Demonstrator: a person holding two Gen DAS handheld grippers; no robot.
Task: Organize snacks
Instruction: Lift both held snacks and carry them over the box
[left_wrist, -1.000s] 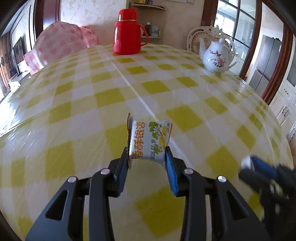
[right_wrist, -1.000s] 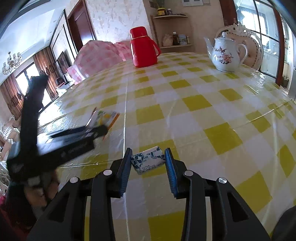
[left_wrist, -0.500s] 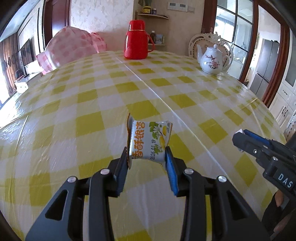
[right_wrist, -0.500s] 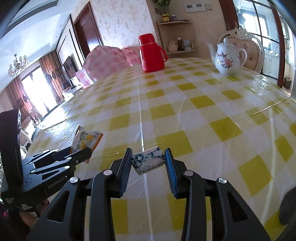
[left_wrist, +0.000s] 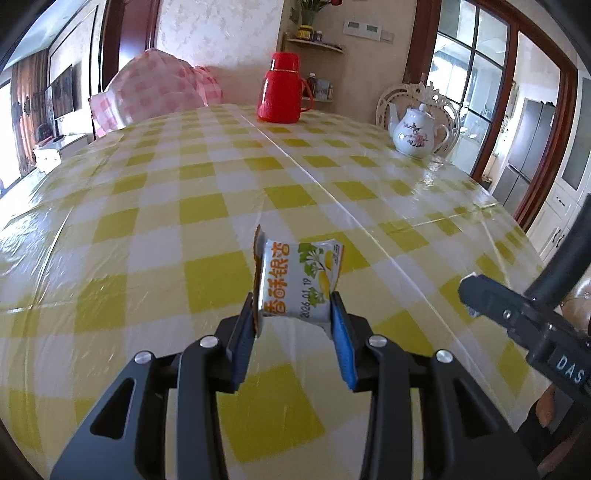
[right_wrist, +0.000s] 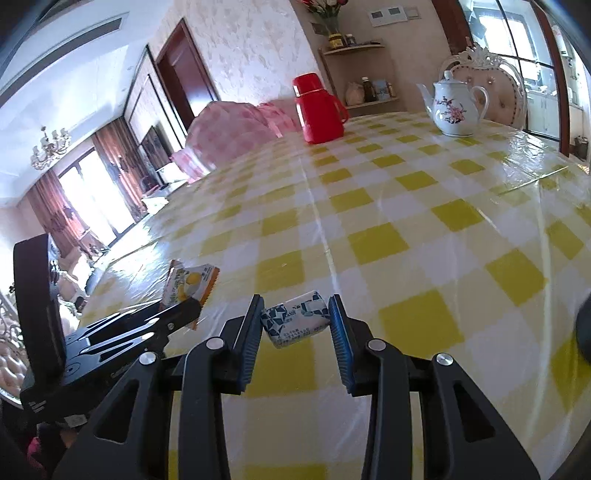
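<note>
On the far side of the worktop (left_wrist: 155, 236), covered in a yellow-checked cloth, a red thermos jug (left_wrist: 282, 88) and a white flowered teapot (left_wrist: 415, 134) stand well apart from both hands, with a pink-checked bundle (left_wrist: 155, 94) beyond the far edge. The wide middle of the cloth is bare. The left gripper (left_wrist: 293, 317) has its fingers clamped on an orange-and-white snack packet (left_wrist: 295, 278) held above the cloth. The right gripper (right_wrist: 295, 317) pinches a blue-and-white candy packet (right_wrist: 295, 317) just beside it.

Home dining room: checked tablecloth (left_wrist: 207, 206), teapot (left_wrist: 417, 136), red thermos (left_wrist: 282, 92), chandelier (right_wrist: 50, 147).
</note>
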